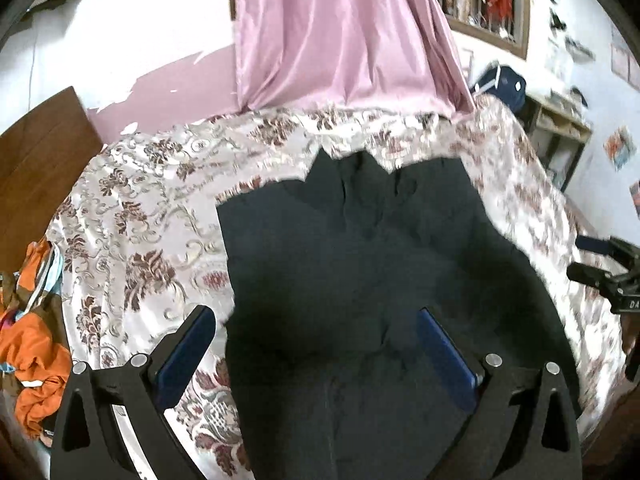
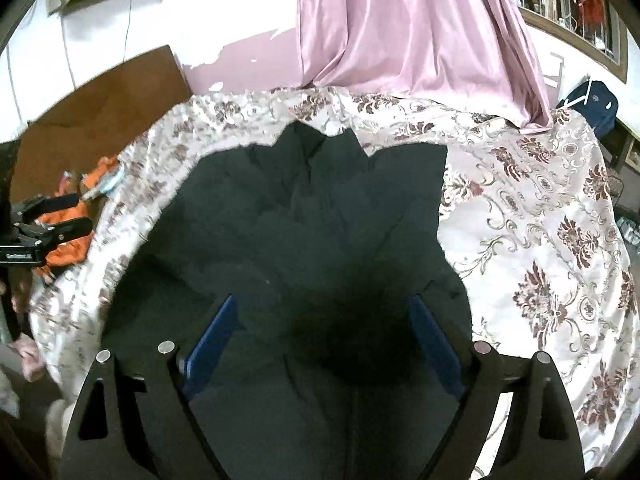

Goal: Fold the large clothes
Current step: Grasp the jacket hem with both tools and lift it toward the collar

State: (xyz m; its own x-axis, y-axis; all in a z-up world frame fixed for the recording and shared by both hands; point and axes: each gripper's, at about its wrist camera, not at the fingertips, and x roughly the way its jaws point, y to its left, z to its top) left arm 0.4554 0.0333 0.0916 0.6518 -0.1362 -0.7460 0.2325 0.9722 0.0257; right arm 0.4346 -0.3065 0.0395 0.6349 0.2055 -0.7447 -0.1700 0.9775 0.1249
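Note:
A large dark garment (image 1: 360, 264) lies spread flat on a bed with a floral cover (image 1: 132, 216); it also shows in the right wrist view (image 2: 304, 220). My left gripper (image 1: 316, 326) is open and empty, hovering over the garment's near left edge, its left finger over the cover. My right gripper (image 2: 322, 312) is open and empty above the garment's near middle. The right gripper shows at the right edge of the left wrist view (image 1: 600, 260). The left gripper shows at the left edge of the right wrist view (image 2: 60, 212).
A pink curtain (image 1: 340, 32) hangs down to the bed's far edge. Orange clothes (image 1: 36, 352) are piled to the left of the bed. A wooden headboard (image 1: 40, 152) stands at the far left. A shelf with a blue bag (image 1: 508, 84) stands far right.

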